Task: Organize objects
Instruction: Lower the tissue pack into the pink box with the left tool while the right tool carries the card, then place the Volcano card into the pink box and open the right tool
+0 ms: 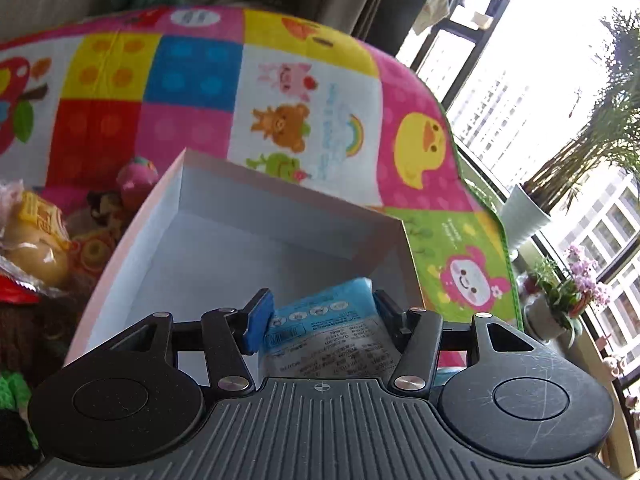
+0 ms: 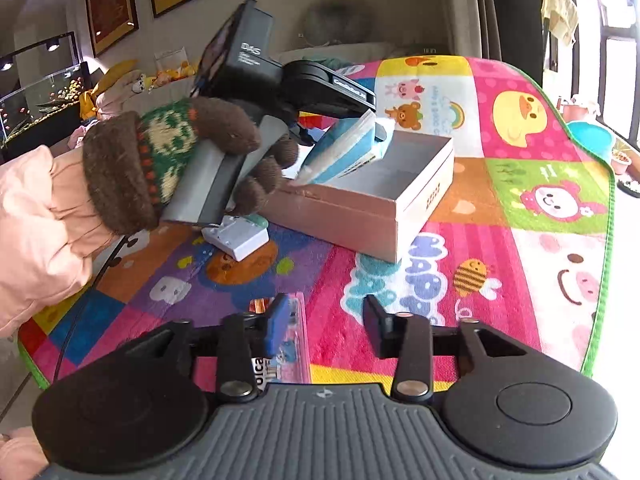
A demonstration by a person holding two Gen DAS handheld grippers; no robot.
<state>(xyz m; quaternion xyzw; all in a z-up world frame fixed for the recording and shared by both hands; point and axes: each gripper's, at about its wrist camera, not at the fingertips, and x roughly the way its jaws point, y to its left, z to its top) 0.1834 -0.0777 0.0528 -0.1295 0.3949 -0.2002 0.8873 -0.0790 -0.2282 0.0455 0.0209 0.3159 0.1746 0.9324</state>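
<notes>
Brown knitted glove (image 2: 188,152) on the person's left hand wraps the handle of the left hand-held gripper (image 1: 320,316), whose pads pinch a blue packet (image 1: 324,320) held over the near corner of an open white box (image 1: 256,240). The box sits on a bright cartoon play mat (image 2: 520,216). Just left of the box lies a small white device (image 2: 236,238). Nearer, the right hand-held gripper (image 2: 326,326) hovers with fingers spread and bare above the mat, a pink packet (image 2: 298,344) beneath its left pad.
</notes>
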